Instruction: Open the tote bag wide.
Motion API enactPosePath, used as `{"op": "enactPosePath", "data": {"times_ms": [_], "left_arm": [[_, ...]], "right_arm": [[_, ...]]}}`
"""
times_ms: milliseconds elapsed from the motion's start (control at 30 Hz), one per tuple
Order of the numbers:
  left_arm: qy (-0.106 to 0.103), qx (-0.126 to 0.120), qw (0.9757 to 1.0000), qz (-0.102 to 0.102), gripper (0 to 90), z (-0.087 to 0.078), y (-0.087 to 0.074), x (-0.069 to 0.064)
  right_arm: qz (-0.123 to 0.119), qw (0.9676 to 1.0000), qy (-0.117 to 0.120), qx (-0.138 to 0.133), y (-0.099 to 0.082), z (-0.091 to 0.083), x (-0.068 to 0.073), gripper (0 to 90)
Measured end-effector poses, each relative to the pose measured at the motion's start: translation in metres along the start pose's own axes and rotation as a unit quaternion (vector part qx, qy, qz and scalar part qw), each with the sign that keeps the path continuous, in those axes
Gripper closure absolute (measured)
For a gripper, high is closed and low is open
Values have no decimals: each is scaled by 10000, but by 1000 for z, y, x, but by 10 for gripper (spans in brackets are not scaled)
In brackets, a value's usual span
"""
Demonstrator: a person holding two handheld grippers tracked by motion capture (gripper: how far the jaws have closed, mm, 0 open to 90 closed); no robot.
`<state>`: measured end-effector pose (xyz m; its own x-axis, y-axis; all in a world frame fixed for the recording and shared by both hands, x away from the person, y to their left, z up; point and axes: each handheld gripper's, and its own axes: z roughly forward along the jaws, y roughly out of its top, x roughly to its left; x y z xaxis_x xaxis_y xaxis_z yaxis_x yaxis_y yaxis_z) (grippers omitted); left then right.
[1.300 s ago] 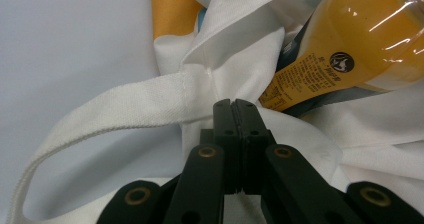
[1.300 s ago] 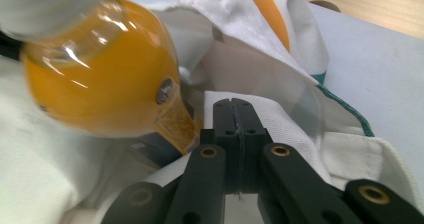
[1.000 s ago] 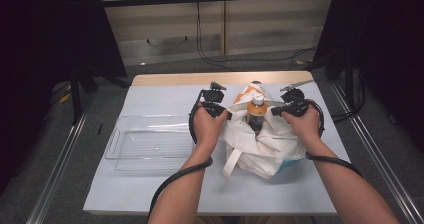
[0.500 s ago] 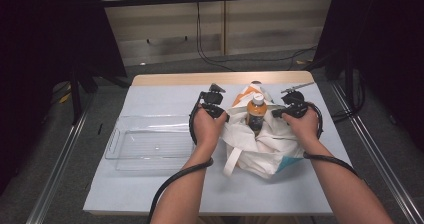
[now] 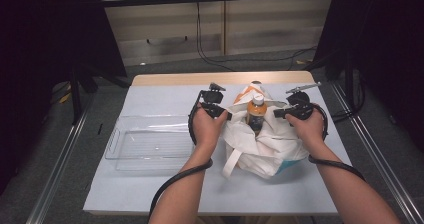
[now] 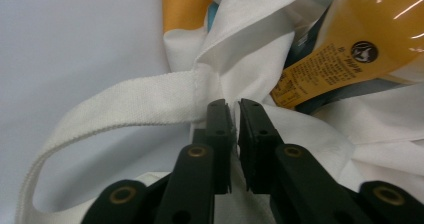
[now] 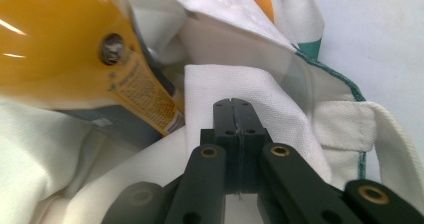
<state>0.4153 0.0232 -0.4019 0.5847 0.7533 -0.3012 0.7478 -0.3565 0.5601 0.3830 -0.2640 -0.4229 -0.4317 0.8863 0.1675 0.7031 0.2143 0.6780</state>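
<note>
Bag (image 5: 265, 144) of white cloth sits on the pale table cover (image 5: 150, 194), slightly right of centre, and we work at its mouth from both sides. Upright inside it stands a bottle (image 5: 256, 113) of orange drink, white cap up, rising between our two hands. Our left gripper (image 6: 235, 106) sits at the bag's left rim where the woven strap (image 6: 120, 109) joins it; its jaws have just been opening and now stand a narrow slit apart, with the white fabric edge running up through that gap, so we count it as let go. Our right gripper (image 7: 233, 104) is clenched, jaws pressed flat together on a fold of the bag's right rim, close beside the bottle's yellow label (image 7: 142, 96). Left of the bag, well apart, lies a clear plastic tray (image 5: 112, 146)
</note>
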Motion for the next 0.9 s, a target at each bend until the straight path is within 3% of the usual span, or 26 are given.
{"op": "enactPosePath", "data": {"times_ms": [233,333,467,533,633,767,833,900], "left_arm": [[-20,-193,9998,0,760,-11,-1,-5],[18,-285,9994,171,770,-20,0,-12],[-30,-384,9990,209,780,-27,2,-19],[-134,-426,9987,263,792,-31,3,-24],[-271,-421,9986,175,785,-30,3,-25],[-708,-286,9970,136,767,-16,-5,-27],[-656,-180,9975,193,732,-14,-6,-27],[-741,-142,9970,195,682,-9,-8,-26]], "right_arm": [[-33,10000,-2,17,-4,-12,3,900],[-65,10000,-11,-8,-7,-19,5,900],[-34,10000,-59,-3,-11,-23,6,900],[-29,10000,-65,-1,-12,-24,7,900],[-32,10000,-79,9,-13,-25,8,900],[-38,10000,-78,24,-13,-24,9,900],[-36,10000,-84,35,-14,-24,9,900],[-46,9999,-87,51,-14,-23,8,900]]}}
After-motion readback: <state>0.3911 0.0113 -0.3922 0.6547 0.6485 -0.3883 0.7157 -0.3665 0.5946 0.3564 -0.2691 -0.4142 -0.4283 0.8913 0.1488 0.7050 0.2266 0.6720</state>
